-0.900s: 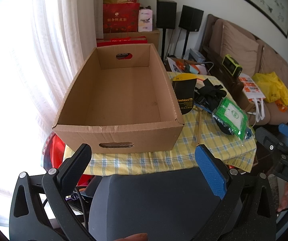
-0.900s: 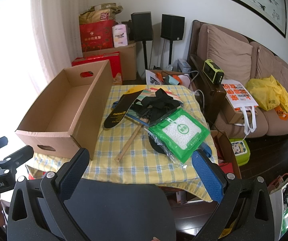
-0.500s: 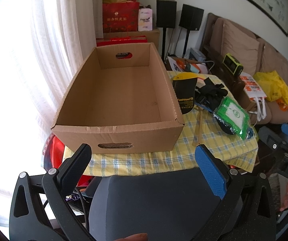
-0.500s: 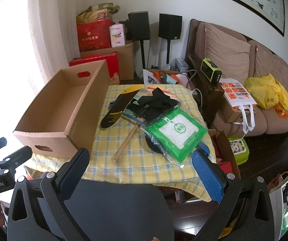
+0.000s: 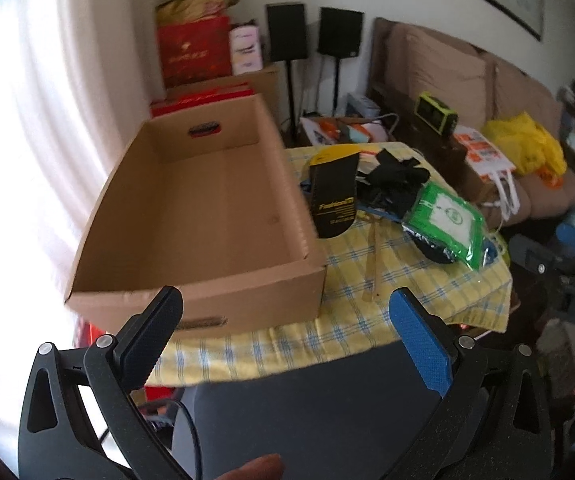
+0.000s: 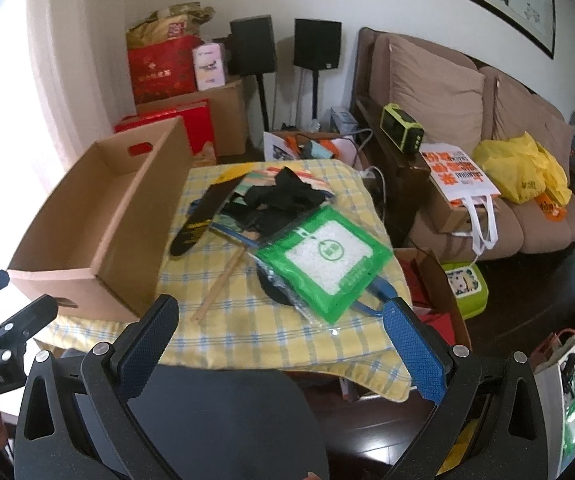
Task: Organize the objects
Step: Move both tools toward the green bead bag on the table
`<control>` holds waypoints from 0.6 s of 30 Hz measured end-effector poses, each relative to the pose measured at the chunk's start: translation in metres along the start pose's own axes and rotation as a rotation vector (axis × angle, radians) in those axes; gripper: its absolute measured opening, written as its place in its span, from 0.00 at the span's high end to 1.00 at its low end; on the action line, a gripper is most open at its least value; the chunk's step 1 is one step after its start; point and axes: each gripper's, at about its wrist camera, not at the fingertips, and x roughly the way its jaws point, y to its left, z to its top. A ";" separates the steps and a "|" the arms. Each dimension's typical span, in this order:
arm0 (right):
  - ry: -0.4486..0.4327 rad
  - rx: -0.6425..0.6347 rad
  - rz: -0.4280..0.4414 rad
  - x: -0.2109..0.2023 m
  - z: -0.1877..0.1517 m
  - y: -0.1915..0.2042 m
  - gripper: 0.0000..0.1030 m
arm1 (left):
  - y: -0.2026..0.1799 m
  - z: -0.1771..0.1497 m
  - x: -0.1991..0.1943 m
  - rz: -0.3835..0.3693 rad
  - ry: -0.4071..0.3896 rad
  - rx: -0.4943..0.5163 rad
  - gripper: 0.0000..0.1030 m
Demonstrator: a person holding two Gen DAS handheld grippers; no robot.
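Table w/ yellow checked cloth fills mid-frame in both views; it carries everything the task concerns. Cardboard box sits on the table's left side, upper left in the right wrist view, centre-left in the left wrist view. It's open-topped and looks empty, so prob. the bin meant to receive the loose stuff; long side runs alongside the pile, which keeps drops short.

Pile of objs lies right of the box, centre of the right wrist frame. Largest: green packet w/ white granules, flat, lower right of the pile, overlapping a dark round item beneath it & hanging toward the table's right edge. It's on top & nearest the right gripper, so likely the easy first pick. Black insole sits just beside the box wall, its upper end lifted, resting on other items. Black fabric bundle sits on top of a printed sheet, mid-pile. Thin wooden stick lies diagonal on bare cloth, lower left of the pile; looks like a handle, its upper end tucked under the pile.

Left gripper, bottom of its frame, jaws spread fully apart, nothing between, aimed down at the box's near wall. Right gripper same: wide apart, empty, pointed at the table's near edge below the packet. Nothing moved into the box yet.
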 end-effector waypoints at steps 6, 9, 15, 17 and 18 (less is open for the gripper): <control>0.027 0.024 -0.031 0.014 -0.002 -0.020 0.00 | -0.016 0.005 0.018 -0.042 0.007 0.038 0.00; 0.032 0.025 -0.054 0.020 -0.003 -0.028 0.00 | -0.019 0.006 0.024 -0.066 0.007 0.032 0.00; 0.017 0.005 -0.088 0.030 -0.007 -0.041 0.00 | -0.018 0.012 0.036 -0.139 0.040 -0.027 0.00; 0.018 -0.009 -0.100 0.034 -0.008 -0.043 0.00 | -0.013 0.014 0.042 -0.210 0.058 -0.089 0.00; 0.023 -0.013 -0.106 0.036 -0.009 -0.045 0.00 | -0.011 0.014 0.043 -0.230 0.061 -0.108 0.00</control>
